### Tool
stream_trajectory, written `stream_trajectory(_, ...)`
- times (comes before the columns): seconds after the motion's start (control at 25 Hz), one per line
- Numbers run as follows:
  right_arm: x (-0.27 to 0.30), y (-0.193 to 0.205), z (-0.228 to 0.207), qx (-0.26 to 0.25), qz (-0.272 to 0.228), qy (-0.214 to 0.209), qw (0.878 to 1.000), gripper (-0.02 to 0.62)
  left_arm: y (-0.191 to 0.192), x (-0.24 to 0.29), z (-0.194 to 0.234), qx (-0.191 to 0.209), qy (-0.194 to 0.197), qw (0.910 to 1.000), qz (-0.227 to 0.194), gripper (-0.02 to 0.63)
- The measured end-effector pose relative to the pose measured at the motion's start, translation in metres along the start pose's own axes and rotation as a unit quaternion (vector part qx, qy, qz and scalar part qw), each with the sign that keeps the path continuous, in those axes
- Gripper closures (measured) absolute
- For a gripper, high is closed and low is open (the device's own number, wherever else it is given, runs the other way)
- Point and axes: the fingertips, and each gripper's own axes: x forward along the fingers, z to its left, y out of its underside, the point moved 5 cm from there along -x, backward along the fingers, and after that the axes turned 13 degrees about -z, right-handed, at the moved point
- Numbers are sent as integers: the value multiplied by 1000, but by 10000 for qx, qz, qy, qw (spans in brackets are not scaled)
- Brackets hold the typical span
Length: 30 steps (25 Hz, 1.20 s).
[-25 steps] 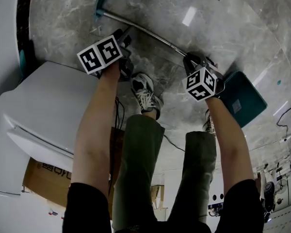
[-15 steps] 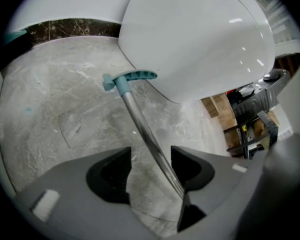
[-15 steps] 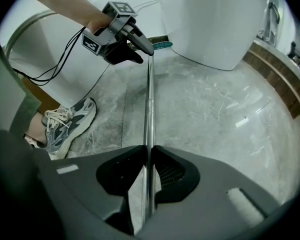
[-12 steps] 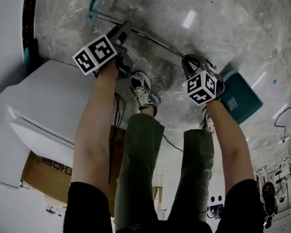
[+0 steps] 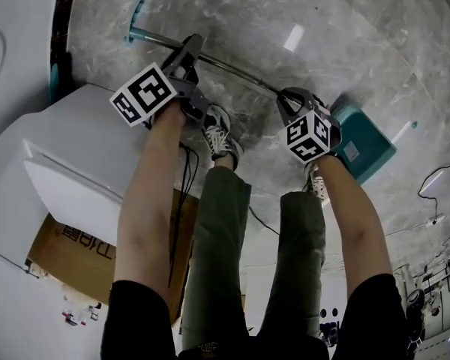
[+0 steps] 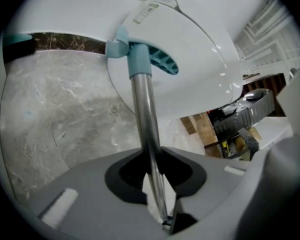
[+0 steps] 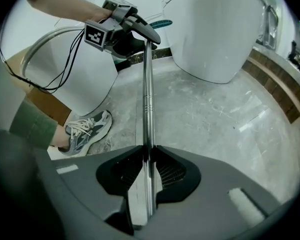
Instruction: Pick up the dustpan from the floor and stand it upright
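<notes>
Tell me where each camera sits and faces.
Head view: on the person's head, looking steeply down at the floor; forearms, legs, left gripper, right gripper show.
Left gripper view: on the left gripper, looking along jaws that have just been closing on the handle, toward its teal end; no body.
Right gripper view: on the right gripper, looking along the clamped handle; left forearm, shoe show.
Shared: the handle.

I record a grey marble floor, a large white rounded unit at left, a cardboard box beside it, one laced sneaker and green trouser legs.
</notes>
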Motion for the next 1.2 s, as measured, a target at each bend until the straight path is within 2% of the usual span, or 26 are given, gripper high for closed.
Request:
stream_trajectory(0.12, -19, -8, -1, 51, -118, 44, 9999, 515, -4, -11, -26, 140, 148, 9997, -130, 482)
stream_trajectory(0.52, -128, -53, -1, 345, -711, 346, 9963, 516, -26, -51, -108, 877, 235, 9950, -424, 485)
stream_trajectory(0.8, -207, -117, -1, 247, -1357, 669, 9882, 518, -57, -86, -158, 1487, 270, 9868, -585, 485)
stream_trajectory(1.2, -273, -214, -10, 392, -2116, 1142, 9699, 518, -108, -127, -186, 1679, 255, 9819, -844, 486)
